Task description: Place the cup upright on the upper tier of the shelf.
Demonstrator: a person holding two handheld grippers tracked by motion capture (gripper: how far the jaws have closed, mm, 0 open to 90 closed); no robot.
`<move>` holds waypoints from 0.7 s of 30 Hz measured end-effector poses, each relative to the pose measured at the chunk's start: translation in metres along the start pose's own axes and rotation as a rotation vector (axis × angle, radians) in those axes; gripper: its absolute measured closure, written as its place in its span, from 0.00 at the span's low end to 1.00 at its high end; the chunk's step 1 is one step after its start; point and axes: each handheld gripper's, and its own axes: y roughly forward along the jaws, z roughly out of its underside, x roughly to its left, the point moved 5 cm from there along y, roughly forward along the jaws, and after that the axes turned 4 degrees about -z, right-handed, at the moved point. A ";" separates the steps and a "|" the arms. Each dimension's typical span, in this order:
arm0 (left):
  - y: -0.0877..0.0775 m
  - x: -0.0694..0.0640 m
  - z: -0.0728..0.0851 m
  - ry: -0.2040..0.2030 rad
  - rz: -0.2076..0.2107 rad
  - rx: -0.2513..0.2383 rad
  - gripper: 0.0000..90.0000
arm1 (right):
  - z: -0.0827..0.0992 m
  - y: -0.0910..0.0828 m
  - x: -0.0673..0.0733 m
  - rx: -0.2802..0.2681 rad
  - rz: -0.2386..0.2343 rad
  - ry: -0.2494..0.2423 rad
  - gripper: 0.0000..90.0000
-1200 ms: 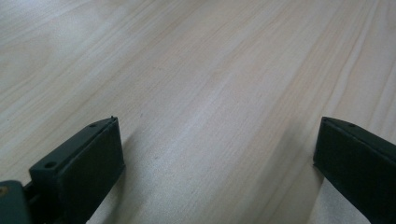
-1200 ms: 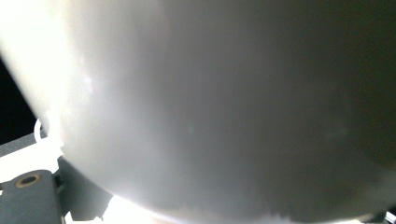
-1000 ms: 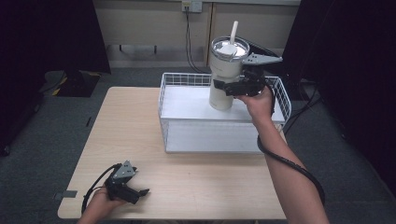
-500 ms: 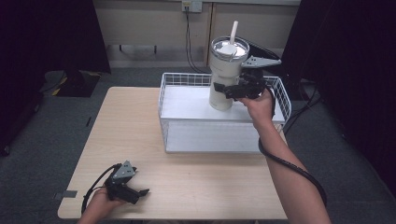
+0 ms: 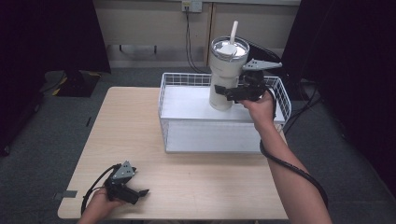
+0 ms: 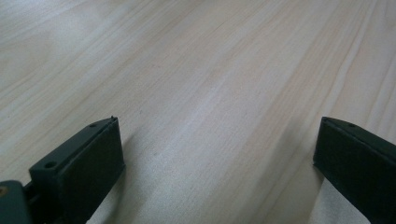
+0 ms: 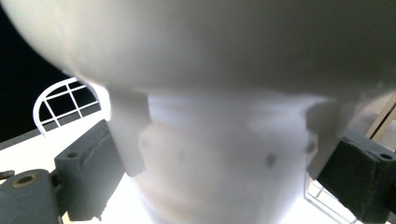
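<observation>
Near the front left corner of the light wooden table (image 5: pixel 196 182), left gripper (image 5: pixel 135 192) resting, jaws wide apart, empty. Farther, right gripper (image 5: pixel 224 91) clamped on tall cream tumbler with straw (image 5: pixel 226 70), upright over white wire basket's (image 5: pixel 163 109) far right corner.

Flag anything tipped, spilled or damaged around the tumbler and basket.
Nothing stands out. The white tumbler is upright in the right gripper, its lid and straw in place, over the wire basket. No spill shows on the table. The left gripper rests open.
</observation>
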 end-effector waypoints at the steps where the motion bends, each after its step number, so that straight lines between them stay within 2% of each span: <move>1: 0.000 0.000 0.000 0.000 0.000 0.000 0.01 | 0.000 0.000 0.000 -0.001 0.000 0.002 0.10; 6: 0.000 0.000 0.000 0.000 0.000 0.000 0.01 | 0.008 0.000 -0.001 0.032 -0.001 0.001 0.10; 21: -0.001 0.000 0.000 0.000 -0.002 0.001 0.01 | 0.015 -0.014 -0.001 0.062 0.006 -0.017 0.10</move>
